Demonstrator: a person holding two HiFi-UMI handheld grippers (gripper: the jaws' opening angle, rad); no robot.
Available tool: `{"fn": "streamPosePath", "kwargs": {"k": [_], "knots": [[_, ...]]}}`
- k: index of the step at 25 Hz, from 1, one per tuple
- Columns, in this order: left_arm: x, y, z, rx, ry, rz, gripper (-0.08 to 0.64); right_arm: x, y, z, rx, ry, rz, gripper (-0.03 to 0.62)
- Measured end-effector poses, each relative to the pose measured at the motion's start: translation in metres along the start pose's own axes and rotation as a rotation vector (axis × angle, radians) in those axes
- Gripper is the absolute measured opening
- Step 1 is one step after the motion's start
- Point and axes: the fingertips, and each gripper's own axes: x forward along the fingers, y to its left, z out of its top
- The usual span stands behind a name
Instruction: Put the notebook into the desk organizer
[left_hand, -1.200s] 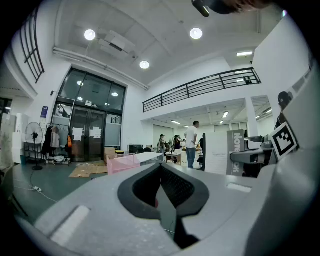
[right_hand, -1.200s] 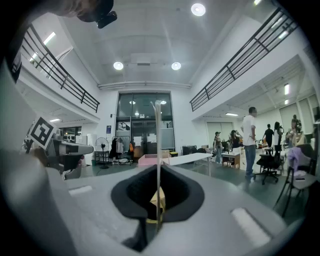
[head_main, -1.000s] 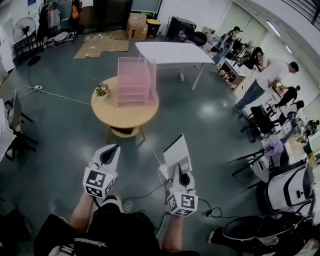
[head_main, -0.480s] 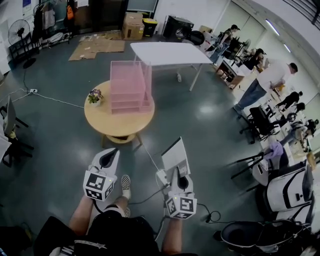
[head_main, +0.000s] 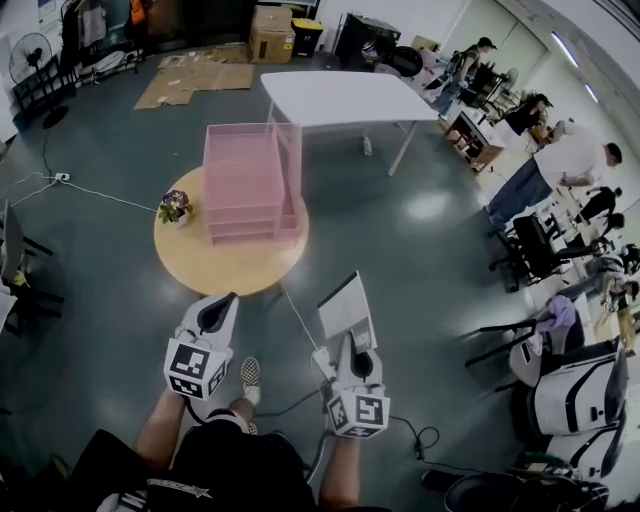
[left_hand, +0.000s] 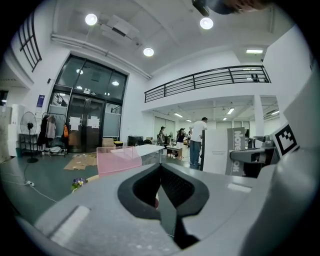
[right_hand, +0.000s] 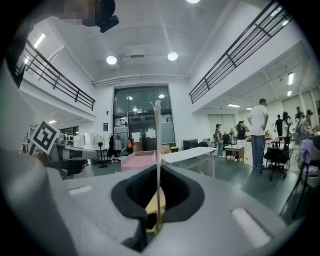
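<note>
Pink desk organizer (head_main: 250, 180) stands on the round wooden surface (head_main: 215, 268), well apart from both grippers. The notebook (head_main: 348, 308) is clamped upright in the right gripper (head_main: 351, 342), and that gripper's view shows only its thin edge. The left gripper (head_main: 217, 306) is closed and empty. Since a second ago the organizer has shifted left in the head view. The notebook's cover reads "Note"; the rest is cut off.

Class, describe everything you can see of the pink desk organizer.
The pink desk organizer is a boxy, see-through rack of stacked tray shelves, open on the near side. It stands upright on the round wooden table, beside a small potted plant. Its shelves look empty, and nothing else touches it.
</note>
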Motion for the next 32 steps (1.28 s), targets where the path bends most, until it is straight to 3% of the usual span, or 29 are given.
{"fn": "streamPosePath", "kwargs": {"k": [12, 32], "knots": [[0.098, 0.053, 0.01, -0.02, 0.028, 0.018, 0.011, 0.119, -0.018, 0.011, 0.008, 0.022, 0.034, 0.014], [0.163, 0.126, 0.03, -0.053, 0.01, 0.122, 0.011, 0.264, -0.004, 0.045, -0.047, -0.016, 0.125, 0.014]]}}
